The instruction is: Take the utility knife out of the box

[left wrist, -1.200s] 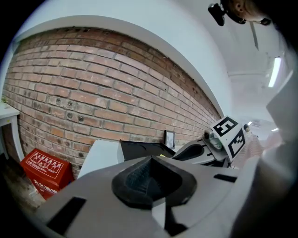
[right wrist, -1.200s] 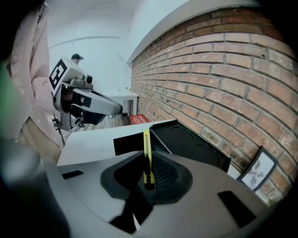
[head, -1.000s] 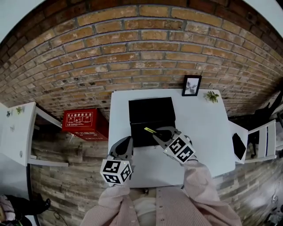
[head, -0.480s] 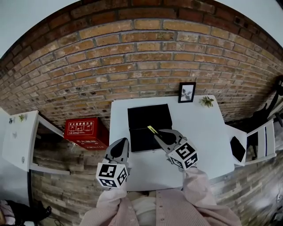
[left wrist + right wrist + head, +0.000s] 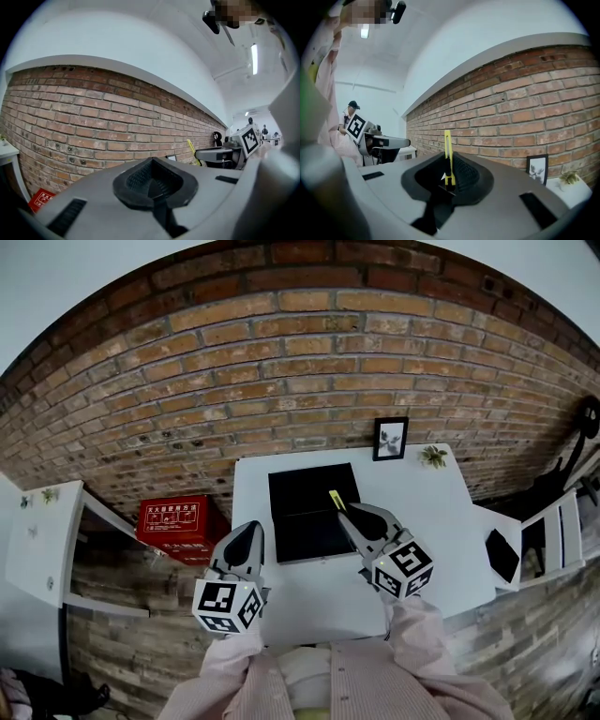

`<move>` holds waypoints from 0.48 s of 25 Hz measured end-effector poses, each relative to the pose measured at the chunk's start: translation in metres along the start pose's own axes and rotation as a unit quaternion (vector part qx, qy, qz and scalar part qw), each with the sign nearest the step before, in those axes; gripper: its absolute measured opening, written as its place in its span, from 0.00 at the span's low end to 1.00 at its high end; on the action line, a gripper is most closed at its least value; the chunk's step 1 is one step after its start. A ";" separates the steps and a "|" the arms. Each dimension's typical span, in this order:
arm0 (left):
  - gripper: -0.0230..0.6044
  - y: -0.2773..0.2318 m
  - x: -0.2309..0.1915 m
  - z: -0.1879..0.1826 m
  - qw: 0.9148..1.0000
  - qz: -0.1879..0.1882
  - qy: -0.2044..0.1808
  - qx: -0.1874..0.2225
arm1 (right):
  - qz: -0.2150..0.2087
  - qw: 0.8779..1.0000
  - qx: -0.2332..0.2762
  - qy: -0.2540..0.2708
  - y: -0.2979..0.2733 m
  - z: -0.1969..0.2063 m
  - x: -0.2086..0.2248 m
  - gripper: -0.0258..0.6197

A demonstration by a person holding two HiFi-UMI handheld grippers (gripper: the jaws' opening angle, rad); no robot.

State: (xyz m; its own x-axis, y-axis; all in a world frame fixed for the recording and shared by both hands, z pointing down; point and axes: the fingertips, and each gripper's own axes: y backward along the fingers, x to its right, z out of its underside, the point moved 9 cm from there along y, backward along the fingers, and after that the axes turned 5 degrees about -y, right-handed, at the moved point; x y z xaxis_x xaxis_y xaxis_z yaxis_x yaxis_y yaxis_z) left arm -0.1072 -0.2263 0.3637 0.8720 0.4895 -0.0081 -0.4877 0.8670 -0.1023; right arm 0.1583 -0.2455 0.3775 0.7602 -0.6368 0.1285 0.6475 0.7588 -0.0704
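Now the right tongs [image 5: 449, 177] pinch the yellow utility knife [image 5: 448, 150] by its lower end, over the open black box [image 5: 305, 521] on the bench [image 5: 441, 521]; the left tongs [image 5: 152, 180] are closed, empty. Held so near one end, it could pivot or slip back in

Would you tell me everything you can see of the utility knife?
The utility knife is slim, yellow, plastic-looking, with a dark slider. The right gripper is shut on one end; the rest pokes out past its tip. In the head view it is above the right edge of the open box, seemingly clear of it.
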 end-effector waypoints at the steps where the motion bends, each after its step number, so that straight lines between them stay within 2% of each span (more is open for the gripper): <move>1: 0.02 0.001 -0.001 -0.002 1.000 -0.001 -0.001 0.003 | 0.005 1.000 0.008 -0.004 0.003 -0.002 0.001 0.12; 12: 0.02 0.014 -0.015 -0.027 0.999 -0.026 -0.003 0.033 | 0.069 0.993 0.092 -0.036 0.040 -0.027 0.022 0.12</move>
State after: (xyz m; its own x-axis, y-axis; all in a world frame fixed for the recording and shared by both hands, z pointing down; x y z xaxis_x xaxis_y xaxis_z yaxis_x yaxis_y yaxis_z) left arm -0.1264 -0.2238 0.3352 0.8964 0.4433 0.0012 -0.4430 0.8958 -0.0358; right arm 0.2026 -0.2326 0.3512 0.8308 -0.5189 0.2011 0.5122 0.8543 0.0886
